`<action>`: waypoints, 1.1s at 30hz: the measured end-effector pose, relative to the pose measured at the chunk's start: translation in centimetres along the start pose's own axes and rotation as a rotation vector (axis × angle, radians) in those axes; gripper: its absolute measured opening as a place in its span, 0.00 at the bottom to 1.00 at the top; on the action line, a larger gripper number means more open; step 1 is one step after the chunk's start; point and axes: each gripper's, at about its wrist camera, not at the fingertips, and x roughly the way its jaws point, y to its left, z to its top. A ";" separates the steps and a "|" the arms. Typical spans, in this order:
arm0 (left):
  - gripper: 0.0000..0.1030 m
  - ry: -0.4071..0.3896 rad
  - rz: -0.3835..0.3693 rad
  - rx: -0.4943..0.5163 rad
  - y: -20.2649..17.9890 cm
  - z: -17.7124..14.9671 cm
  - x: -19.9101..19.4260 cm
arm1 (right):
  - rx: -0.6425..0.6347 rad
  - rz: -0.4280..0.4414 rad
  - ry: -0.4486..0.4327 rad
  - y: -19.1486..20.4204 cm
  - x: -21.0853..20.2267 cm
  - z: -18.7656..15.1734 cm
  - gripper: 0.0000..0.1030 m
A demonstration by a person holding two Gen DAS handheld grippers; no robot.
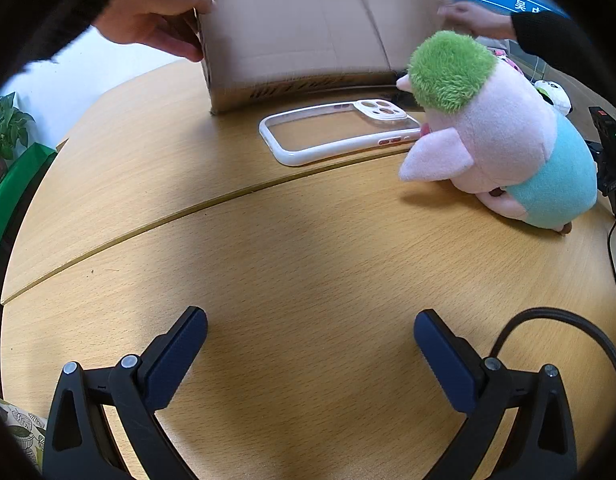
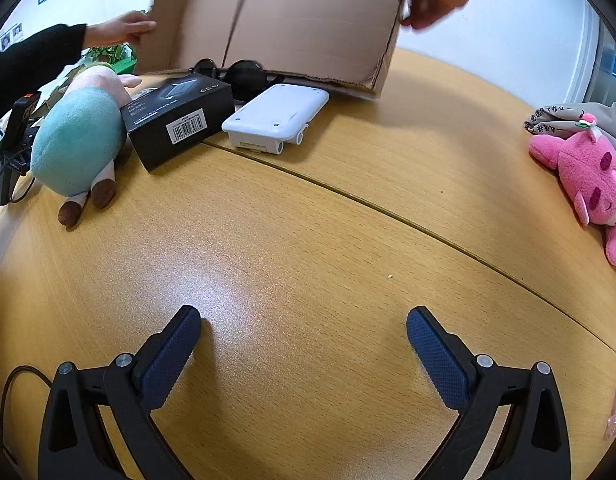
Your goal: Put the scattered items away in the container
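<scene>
Left wrist: seamed wooden table (image 1: 308, 240)

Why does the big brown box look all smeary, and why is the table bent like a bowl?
In the left wrist view the cardboard box is blurred, probably from moving as hands hold it; the phone case stays sharp. In the right wrist view the fisheye lens curves the table, and a pale glare patch sits above the right claw.
</scene>
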 end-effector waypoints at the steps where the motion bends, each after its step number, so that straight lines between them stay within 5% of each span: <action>1: 1.00 0.000 0.000 0.000 0.0 0.0 0.0 | 0.000 0.000 0.000 0.0 0.0 0.0 1.00; 33: 1.00 -0.001 -0.001 0.000 -0.2 0.0 0.1 | -0.003 0.003 0.001 -0.5 0.4 0.4 1.00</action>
